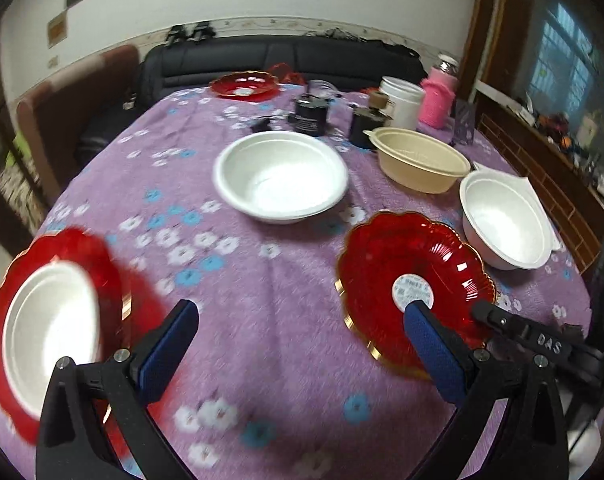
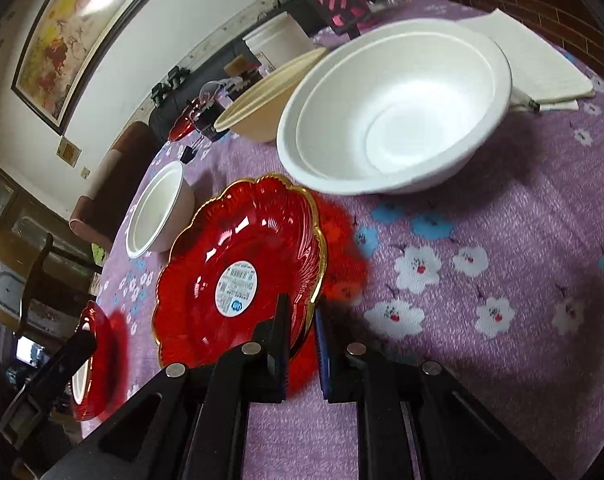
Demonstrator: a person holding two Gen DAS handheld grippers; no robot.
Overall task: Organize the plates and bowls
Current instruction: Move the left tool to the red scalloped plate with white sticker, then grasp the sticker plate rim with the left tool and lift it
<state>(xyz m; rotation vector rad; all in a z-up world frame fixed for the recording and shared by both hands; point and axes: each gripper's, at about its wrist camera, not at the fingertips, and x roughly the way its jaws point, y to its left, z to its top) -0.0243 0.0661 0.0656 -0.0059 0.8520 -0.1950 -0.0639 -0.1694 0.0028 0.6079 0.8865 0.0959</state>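
Right gripper [image 2: 302,340] clamped on the near rim of the red plate [image 2: 242,268], one jaw over the inside, the other under the edge; plate sits tilted on the purple cloth [image 2: 502,360], gold rim toward the big white bowl [image 2: 394,108] just beyond it.

Left gripper [image 1: 302,344] stands wide apart, nothing between its jaws, hovering over bare cloth between the held plate and a second red plate [image 1: 6,320] that already carries a white bowl [image 1: 50,332].

We judge the step to be lifting the gripped plate for stacking or pairing; we would raise it level to keep the thin rim from slipping; clear the white bowl beside it before swinging; keep the left jaws clear of the path, or ready to steady the far edge.
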